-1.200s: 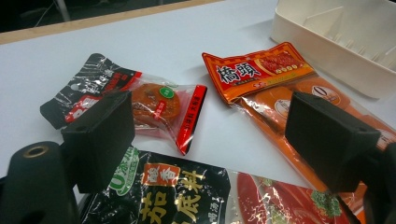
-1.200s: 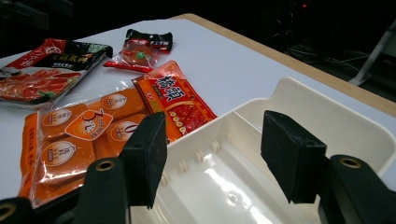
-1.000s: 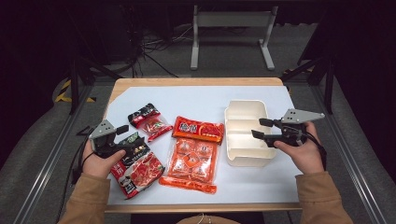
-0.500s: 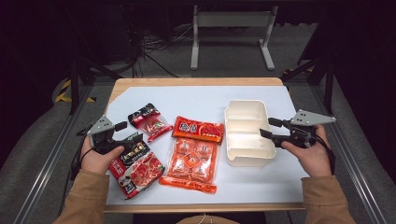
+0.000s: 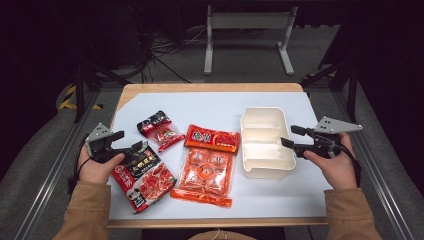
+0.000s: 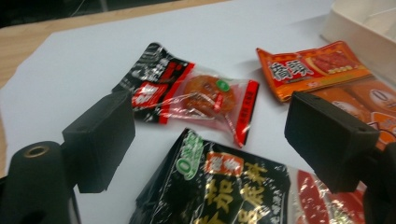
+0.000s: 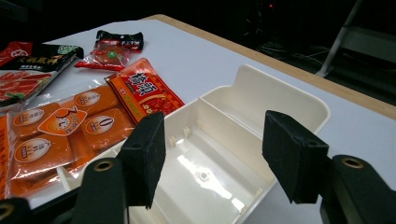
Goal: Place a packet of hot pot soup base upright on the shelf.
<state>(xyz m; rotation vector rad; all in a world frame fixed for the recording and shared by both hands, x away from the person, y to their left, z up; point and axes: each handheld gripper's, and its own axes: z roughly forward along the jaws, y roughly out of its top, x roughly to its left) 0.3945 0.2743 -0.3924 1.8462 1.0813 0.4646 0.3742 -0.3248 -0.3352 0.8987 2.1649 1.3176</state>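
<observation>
A white two-compartment container (image 5: 264, 165) stands right of centre, empty. My right gripper (image 5: 287, 135) hovers at its right rim. Its jaws have just been opening and stand open, with nothing gripped; in the right gripper view (image 7: 219, 149) they frame the container (image 7: 219, 121). My left gripper (image 5: 129, 141) is open at the left, over the top end of a black-and-red bag (image 5: 145, 176). In the left gripper view (image 6: 212, 130) that bag (image 6: 219, 191) and a small black-and-red packet (image 6: 196, 95) lie beyond the jaws.
Just beyond the left gripper sits the small packet (image 5: 160, 129). An orange-red packet (image 5: 212, 139) and a large orange pack of several sachets (image 5: 204, 174) lie in the middle. A white sheet (image 5: 220, 102) covers the wooden table; a metal stand (image 5: 247, 30) is on the floor behind.
My left gripper has shifted a little to the left along the black-and-red bag. My right gripper has drawn slightly to the right, off the container, and its jaws stand wider.
</observation>
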